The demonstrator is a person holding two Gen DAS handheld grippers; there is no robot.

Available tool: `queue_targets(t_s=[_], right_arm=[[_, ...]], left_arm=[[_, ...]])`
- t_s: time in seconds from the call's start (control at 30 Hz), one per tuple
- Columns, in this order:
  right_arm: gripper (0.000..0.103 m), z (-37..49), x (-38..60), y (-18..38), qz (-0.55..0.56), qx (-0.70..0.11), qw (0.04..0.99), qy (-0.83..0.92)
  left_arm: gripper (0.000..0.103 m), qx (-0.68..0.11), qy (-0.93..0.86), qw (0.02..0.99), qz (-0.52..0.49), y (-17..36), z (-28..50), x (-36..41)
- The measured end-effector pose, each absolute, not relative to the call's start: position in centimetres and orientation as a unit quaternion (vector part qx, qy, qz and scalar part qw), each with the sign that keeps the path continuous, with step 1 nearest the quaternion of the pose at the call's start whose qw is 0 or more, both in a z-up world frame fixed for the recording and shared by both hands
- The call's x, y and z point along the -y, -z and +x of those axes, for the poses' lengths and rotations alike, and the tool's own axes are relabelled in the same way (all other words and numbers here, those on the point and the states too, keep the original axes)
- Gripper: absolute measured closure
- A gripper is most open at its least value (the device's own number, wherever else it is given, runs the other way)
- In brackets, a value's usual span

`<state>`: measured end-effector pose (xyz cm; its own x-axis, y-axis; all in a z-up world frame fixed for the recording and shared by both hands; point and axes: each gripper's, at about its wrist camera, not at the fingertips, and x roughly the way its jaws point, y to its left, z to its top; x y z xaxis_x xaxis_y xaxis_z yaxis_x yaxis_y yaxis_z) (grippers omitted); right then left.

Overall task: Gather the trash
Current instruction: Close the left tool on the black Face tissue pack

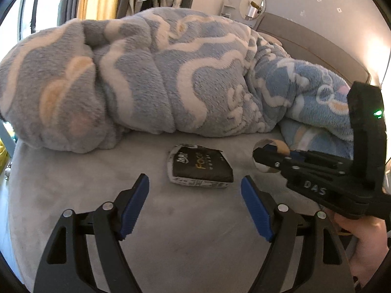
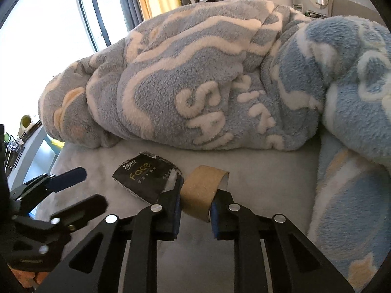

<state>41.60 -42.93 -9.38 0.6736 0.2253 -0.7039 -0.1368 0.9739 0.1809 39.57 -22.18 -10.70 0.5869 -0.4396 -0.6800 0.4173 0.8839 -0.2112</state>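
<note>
A black tissue pack marked "Face" (image 1: 200,167) lies flat on the grey bed sheet (image 1: 97,175). My left gripper (image 1: 195,183) is open, its blue pads on either side of the pack's near edge, a little short of it. My right gripper (image 2: 196,195) is shut on a brown cardboard tube (image 2: 204,188), just right of the pack (image 2: 144,178). In the left wrist view the right gripper (image 1: 273,155) shows at the right with the tube (image 1: 281,146) in it. The left gripper (image 2: 68,178) shows at the left of the right wrist view.
A bunched blue and white fleece blanket (image 1: 151,73) fills the bed behind the pack and wraps round to the right (image 2: 354,122). The bed's left edge (image 2: 55,161) drops off toward a window. A headboard (image 1: 317,48) and a wall lamp (image 1: 253,5) stand at the far right.
</note>
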Motion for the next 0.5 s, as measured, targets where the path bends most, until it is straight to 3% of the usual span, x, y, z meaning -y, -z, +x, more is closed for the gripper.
queue_targets(t_s=[0.5], right_arm=[[0.084, 40.5, 45.8, 9.6, 0.08, -0.383, 0.912, -0.122]], left_arm=[[0.022, -0.411, 0.229, 0.882, 0.028, 12.7, 41.9, 25.7]])
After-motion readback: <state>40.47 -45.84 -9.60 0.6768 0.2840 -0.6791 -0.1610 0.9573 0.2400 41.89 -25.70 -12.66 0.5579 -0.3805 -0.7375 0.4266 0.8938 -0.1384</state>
